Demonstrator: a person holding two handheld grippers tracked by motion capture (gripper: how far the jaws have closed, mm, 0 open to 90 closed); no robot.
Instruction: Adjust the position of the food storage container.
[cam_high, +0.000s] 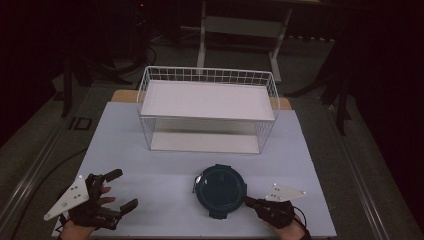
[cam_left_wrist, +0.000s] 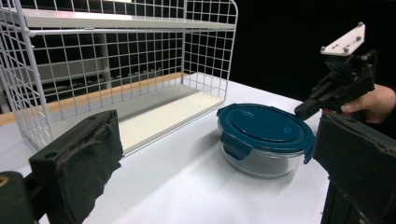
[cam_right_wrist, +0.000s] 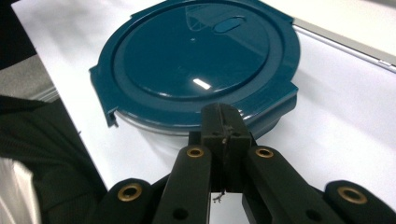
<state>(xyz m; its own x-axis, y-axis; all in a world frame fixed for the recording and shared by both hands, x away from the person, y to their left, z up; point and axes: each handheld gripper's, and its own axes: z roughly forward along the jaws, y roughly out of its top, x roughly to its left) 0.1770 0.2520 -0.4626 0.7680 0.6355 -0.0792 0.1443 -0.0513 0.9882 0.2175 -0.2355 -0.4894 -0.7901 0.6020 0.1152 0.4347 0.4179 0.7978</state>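
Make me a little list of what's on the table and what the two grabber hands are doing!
Main thing: round glass bowl with a dark blue clip-on lid, lid on
Behind it: white wire rack with two shelves, nothing on them
Surface: white table
Right gripper: fingers shut together, tips right at the lid's edge; whether they touch it is hard to tell
Left gripper: fingers wide open, holding nothing, off to the bowl's left

A glossy, smooth finish is being shown by the round dark-blue plastic lid, clear glass by the bowl beneath. Matt white-coated wire is being displayed by the rack, rough black padding by the left gripper's pads.
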